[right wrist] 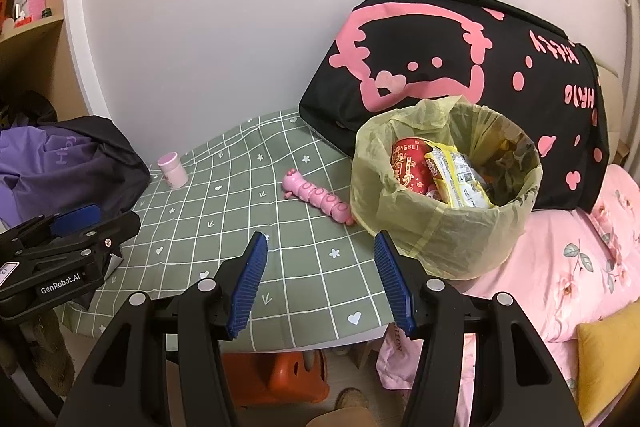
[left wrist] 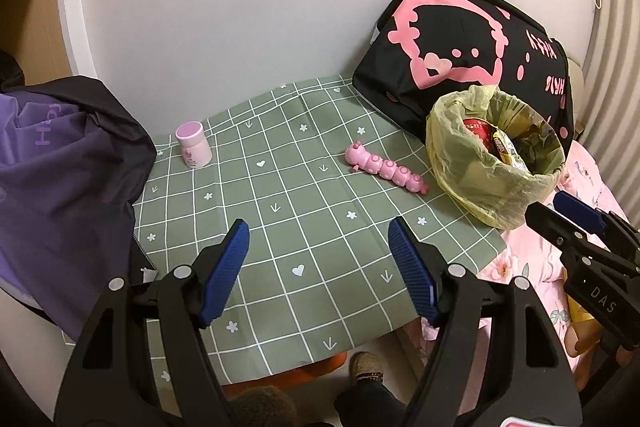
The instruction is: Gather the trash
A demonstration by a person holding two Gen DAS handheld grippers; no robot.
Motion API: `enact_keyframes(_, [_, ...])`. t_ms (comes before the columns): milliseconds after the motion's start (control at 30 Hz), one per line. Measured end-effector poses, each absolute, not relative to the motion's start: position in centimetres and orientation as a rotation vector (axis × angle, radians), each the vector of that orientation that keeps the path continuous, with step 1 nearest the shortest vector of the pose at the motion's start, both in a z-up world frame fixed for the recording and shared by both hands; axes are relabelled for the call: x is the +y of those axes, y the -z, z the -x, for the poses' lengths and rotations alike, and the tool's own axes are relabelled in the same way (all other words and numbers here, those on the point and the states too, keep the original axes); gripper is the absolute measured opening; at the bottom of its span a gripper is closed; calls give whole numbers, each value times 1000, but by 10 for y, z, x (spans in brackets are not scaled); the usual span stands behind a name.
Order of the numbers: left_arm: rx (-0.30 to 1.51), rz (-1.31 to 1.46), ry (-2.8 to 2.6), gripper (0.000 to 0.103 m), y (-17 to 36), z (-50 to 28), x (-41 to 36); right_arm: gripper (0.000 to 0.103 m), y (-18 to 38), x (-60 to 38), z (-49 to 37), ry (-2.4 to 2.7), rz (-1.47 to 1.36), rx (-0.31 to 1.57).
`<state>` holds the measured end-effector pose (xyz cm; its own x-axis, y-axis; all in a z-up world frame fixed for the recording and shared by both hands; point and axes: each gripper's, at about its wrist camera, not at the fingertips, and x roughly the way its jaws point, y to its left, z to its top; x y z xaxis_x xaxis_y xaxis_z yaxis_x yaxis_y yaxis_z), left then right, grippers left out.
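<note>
A small bin lined with a yellow bag (left wrist: 494, 163) (right wrist: 444, 203) stands at the table's right edge, holding a red packet (right wrist: 408, 167) and a yellow wrapper (right wrist: 460, 179). My left gripper (left wrist: 318, 239) hovers open over the green checked tablecloth (left wrist: 280, 227), nothing between its blue pads. My right gripper (right wrist: 320, 251) is open too, just left of the bin, empty. Each gripper shows at the edge of the other's view: the right gripper (left wrist: 560, 211) and the left gripper (right wrist: 92, 223).
A pink caterpillar toy (left wrist: 386, 169) (right wrist: 316, 197) and a pink bottle (left wrist: 194, 145) (right wrist: 173, 169) lie on the cloth. A black and pink bag (left wrist: 472, 55) leans on the wall behind the bin. A purple jacket (left wrist: 48, 167) is at left, pink bedding (right wrist: 560, 267) at right, an orange stool (right wrist: 288, 375) below.
</note>
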<state>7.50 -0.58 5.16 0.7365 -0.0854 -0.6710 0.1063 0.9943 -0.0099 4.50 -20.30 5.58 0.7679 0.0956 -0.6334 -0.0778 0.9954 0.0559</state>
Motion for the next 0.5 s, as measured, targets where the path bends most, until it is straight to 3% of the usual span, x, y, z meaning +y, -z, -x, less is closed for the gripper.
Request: enact_keyframes(500, [731, -29, 105, 68, -53, -75, -6, 53, -56, -205, -45, -98, -24, 684])
